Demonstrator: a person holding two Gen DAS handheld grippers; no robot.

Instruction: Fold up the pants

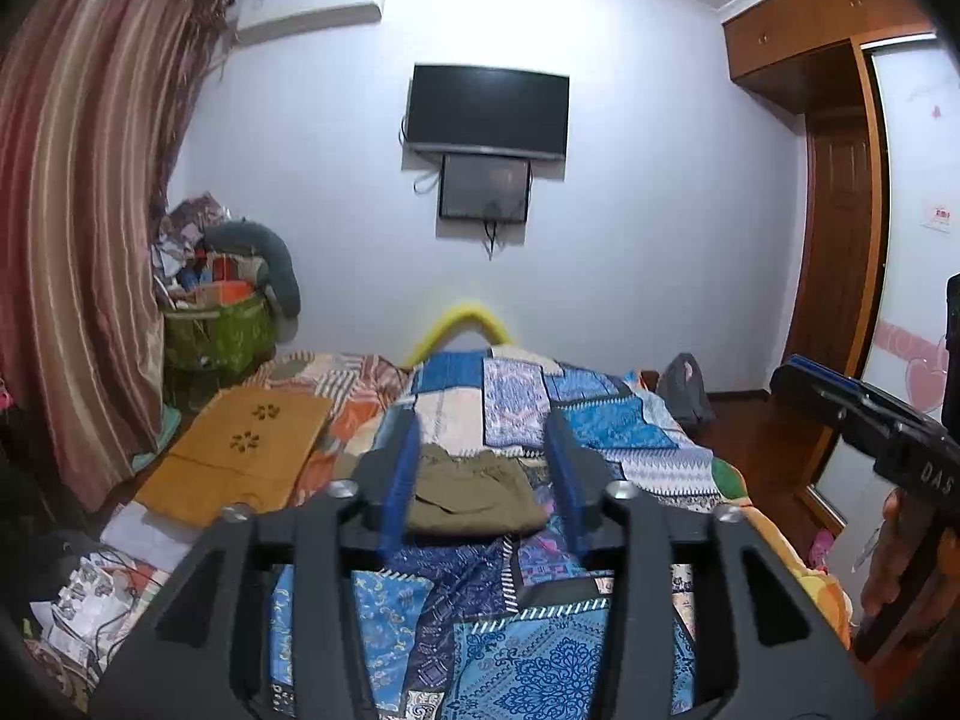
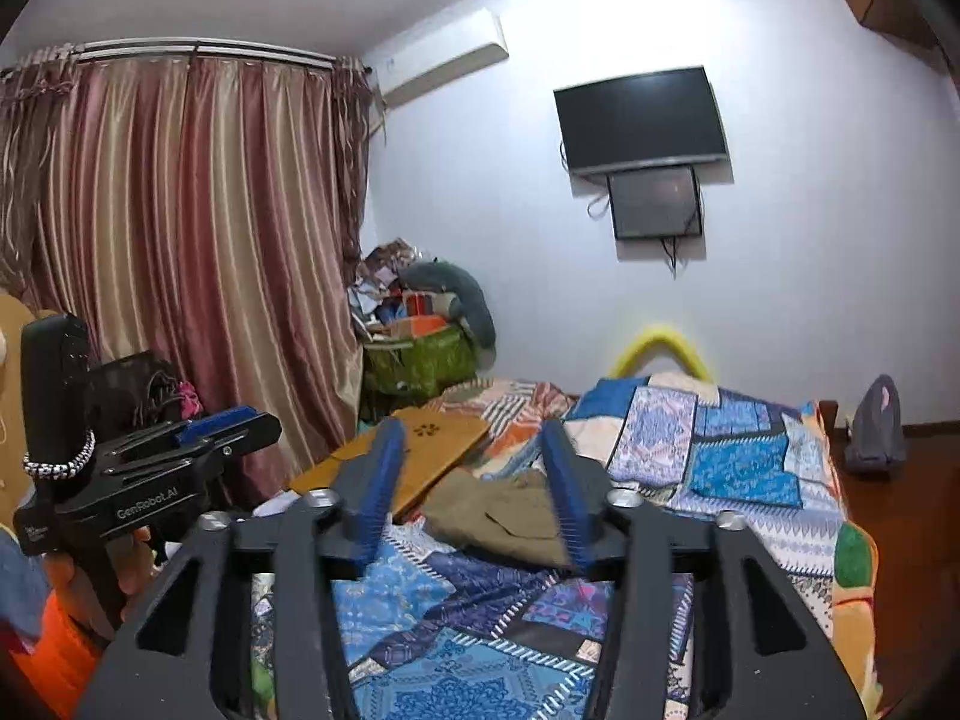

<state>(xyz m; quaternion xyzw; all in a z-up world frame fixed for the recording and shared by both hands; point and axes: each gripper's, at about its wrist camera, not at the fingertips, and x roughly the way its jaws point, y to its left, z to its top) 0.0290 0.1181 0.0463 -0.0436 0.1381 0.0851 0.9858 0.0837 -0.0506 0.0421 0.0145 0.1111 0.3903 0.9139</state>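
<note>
One folded olive pants (image 1: 474,495) sits mid-quilt (image 1: 540,660), orange board (image 1: 240,456) just left. I've got left gripper (image 1: 486,480) and right gripper (image 2: 474,492) both released, gripping nothing.

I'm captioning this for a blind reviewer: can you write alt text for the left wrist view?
Folded olive pants lie on a patchwork bedspread, framed between the open left gripper's blue fingers, which hold nothing. The right gripper shows at the right edge; a dark television hangs on the far wall.
</note>
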